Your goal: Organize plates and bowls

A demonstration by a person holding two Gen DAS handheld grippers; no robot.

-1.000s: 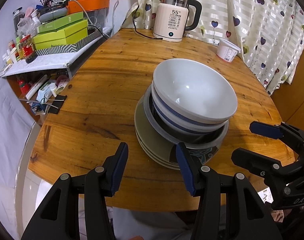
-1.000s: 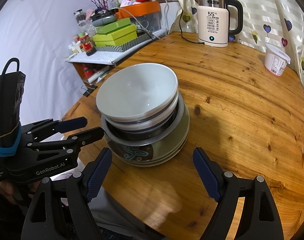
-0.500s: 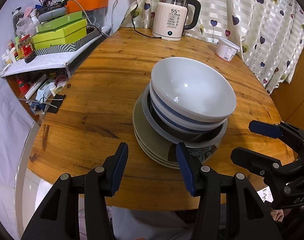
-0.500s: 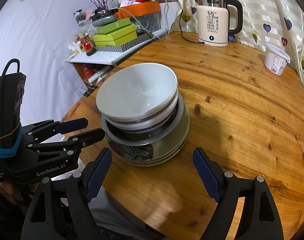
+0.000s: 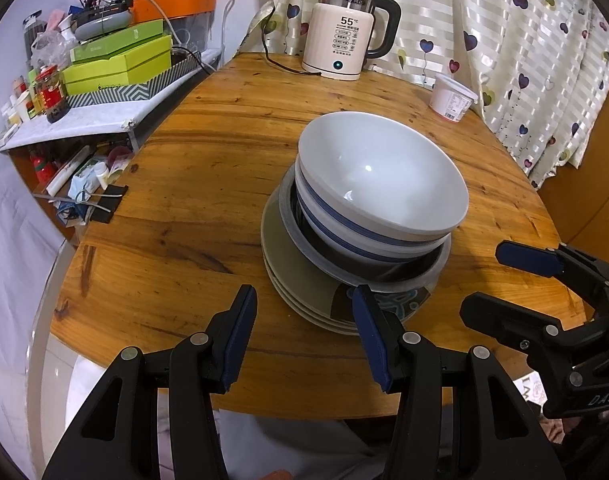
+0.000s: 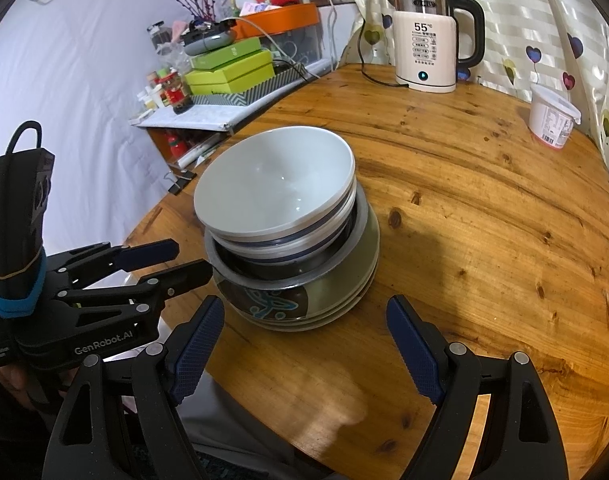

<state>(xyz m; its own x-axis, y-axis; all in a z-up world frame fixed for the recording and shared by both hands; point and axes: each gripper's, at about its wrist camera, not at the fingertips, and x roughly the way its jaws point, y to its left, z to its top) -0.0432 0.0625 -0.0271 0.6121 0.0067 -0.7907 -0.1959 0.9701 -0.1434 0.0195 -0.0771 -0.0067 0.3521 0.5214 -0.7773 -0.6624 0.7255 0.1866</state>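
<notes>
Left tool [image 5: 304,336]: two black arms with blue pads, jaws parted to a middling gap, nothing between them. It hangs over the near edge of the counter [image 5: 192,200], angled downward; its right pad sits in front of the near rim of the plates without visibly touching them.

Right tool [image 6: 304,344]: same build, jaws spread wider, holding nothing. It hovers above bare wood just in front and to the right of the stack. In the left wrist view it appears at the right edge [image 5: 500,280], apart from the dishes.

Hand [image 6: 12,384]: partly visible at the lower left of the right wrist view, gripping the left tool's handle.

Stack of dishes, near the front of the counter, from top down:
- white bowl [image 5: 380,184], upright, empty, nested in
- a second white bowl with blue bands [image 5: 344,236], nested in
- a dark bowl with a grey rim [image 6: 288,272] and a teal motif on its side, resting on
- olive-grey plates [image 5: 288,256], several stacked flat.

Beyond the stack:
- cream electric kettle [image 5: 344,36], at the far edge, display reading 55, cord trailing left.
- white lidded tub [image 5: 450,98], far right, beside the heart-print curtain [image 5: 524,40].
- side shelf [image 5: 76,124] left of the counter, carrying green boxes [image 5: 120,64], jars and an orange tray.
</notes>
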